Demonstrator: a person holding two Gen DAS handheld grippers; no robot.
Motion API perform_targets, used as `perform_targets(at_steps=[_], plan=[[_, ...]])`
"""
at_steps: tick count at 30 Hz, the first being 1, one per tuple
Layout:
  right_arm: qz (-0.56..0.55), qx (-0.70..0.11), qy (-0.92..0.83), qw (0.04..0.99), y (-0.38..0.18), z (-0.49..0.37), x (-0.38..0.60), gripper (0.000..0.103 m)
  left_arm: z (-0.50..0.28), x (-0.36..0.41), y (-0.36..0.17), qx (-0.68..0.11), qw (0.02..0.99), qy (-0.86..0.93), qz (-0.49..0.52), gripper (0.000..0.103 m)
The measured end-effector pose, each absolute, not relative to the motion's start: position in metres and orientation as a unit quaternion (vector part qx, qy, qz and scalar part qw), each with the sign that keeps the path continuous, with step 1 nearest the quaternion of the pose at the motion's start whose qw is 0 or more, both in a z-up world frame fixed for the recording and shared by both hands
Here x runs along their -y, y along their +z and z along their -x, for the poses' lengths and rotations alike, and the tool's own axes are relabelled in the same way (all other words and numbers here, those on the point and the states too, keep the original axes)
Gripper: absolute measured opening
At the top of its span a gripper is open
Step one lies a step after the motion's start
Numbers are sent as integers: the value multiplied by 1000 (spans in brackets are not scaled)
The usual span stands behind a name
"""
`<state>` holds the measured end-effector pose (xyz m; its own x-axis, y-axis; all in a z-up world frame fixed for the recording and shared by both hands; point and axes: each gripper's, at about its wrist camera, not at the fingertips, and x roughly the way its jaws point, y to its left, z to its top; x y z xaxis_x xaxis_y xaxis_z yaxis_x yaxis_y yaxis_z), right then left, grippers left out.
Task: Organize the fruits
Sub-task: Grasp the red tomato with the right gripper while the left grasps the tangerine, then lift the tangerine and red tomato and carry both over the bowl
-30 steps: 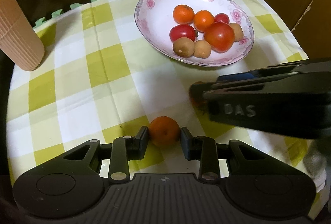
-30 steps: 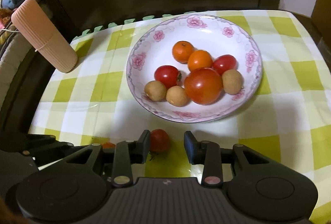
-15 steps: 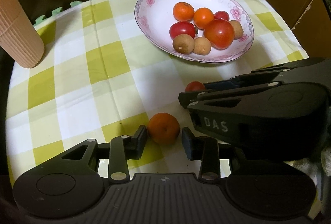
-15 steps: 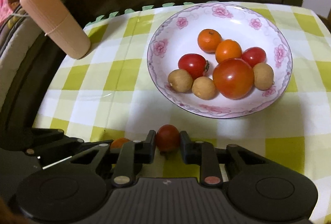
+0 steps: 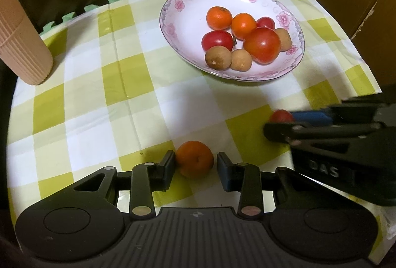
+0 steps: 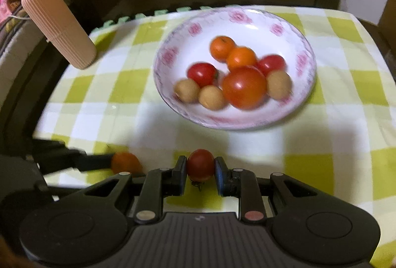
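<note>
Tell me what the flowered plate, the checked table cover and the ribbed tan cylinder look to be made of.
Flowered plate: glazed ceramic or porcelain, by its glossy white surface and printed pink flowers, though melamine is possible.
Checked table cover: likely wipeable plastic or coated cloth; it shows a faint sheen and sharp fold creases.
Ribbed tan cylinder: matte, finely ribbed; plastic or silicone perhaps, the look leaves it open.

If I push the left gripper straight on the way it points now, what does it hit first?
The orange mandarin on the checked tablecloth: it sits between the left gripper fingers, one pad touching it, the other apart. Past the fruit, probably only cloth; depth is unclear.
</note>
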<state>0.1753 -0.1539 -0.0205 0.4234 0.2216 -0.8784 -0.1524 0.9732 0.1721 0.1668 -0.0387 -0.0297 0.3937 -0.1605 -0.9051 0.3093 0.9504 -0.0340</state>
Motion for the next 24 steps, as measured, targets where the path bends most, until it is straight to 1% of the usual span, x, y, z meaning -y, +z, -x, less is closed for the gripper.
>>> perform_targets(at_steps=[6,9,13,24], plan=[[-33,-529,96,842,-22,-167,166,23,-166,40,-31,-529,835,-136,-69,45],[-29,-527,98,844,-20,-166,165,23,-163,42,-31,-524,838,-131,-80,41],[-16,-527,95,844,-22,-165,163,23,-161,40,-30,-525,838,-126,-75,41],[-13,-521,98,848,-13,-157,160,23,-155,40,-19,-519,842,-136,-63,41]])
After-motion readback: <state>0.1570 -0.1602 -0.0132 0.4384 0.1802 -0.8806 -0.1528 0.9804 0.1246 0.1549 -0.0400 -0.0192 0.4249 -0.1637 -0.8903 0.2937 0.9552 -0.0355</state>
